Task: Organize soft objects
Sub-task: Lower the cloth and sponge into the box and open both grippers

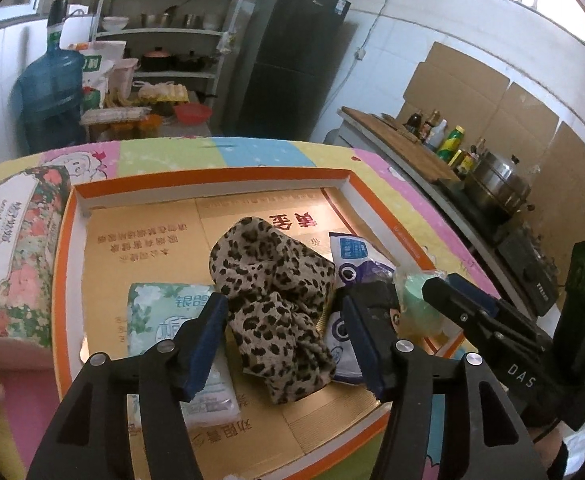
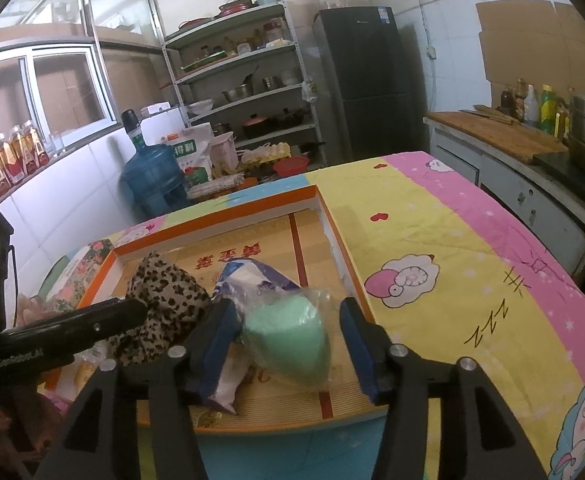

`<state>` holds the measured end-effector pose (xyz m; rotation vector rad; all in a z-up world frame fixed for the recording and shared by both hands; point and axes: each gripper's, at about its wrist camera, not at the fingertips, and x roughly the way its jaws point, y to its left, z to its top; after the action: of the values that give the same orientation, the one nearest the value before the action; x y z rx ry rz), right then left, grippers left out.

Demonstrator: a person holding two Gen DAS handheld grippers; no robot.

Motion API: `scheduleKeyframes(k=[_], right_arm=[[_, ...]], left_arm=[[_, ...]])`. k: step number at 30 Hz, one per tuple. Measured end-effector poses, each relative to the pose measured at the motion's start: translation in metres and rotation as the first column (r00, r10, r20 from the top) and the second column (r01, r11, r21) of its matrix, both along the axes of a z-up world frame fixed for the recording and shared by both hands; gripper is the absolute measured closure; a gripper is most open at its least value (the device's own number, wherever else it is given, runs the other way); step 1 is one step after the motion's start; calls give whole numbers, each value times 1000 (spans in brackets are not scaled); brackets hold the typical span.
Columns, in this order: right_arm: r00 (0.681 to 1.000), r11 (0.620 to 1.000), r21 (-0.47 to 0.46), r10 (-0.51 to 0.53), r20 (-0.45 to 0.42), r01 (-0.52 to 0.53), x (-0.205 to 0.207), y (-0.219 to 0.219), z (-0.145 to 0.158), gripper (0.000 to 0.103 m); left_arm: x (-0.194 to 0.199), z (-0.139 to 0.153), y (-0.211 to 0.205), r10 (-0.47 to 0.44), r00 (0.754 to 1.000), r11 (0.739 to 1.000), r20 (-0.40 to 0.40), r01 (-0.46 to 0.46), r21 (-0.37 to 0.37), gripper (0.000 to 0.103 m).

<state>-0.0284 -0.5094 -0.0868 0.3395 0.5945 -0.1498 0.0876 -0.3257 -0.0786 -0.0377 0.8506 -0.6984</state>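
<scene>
Inside the orange-rimmed box (image 1: pixel 68 216), the open left tool (image 1: pixel 284 344) straddles the leopard cloth (image 1: pixel 272 288), hiding a tissue pack (image 1: pixel 160 312) at 9 o'clock; the open right tool (image 2: pixel 288 344) brackets a bagged green sponge (image 2: pixel 288 332), contact unclear.

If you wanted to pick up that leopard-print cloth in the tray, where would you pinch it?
Probably the raised bunched hump of the leopard cloth, from above. It lies crumpled in the tray, so the folds there give the pads something to close on, while its flat edges would slip. The open left gripper already straddles it.
</scene>
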Motion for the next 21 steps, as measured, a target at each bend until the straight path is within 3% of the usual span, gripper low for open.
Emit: scheduleKeyframes(k=[12, 21], right_arm=[[1000, 1000, -10, -8, 30, 8, -5, 3, 10, 48], [998, 1000, -21, 12, 56, -10, -7, 17, 22, 48]], left_arm=[[-18, 22, 15, 43, 993, 999, 112, -44, 5, 41], [-26, 36, 35, 52, 989, 999, 140, -53, 2, 41]])
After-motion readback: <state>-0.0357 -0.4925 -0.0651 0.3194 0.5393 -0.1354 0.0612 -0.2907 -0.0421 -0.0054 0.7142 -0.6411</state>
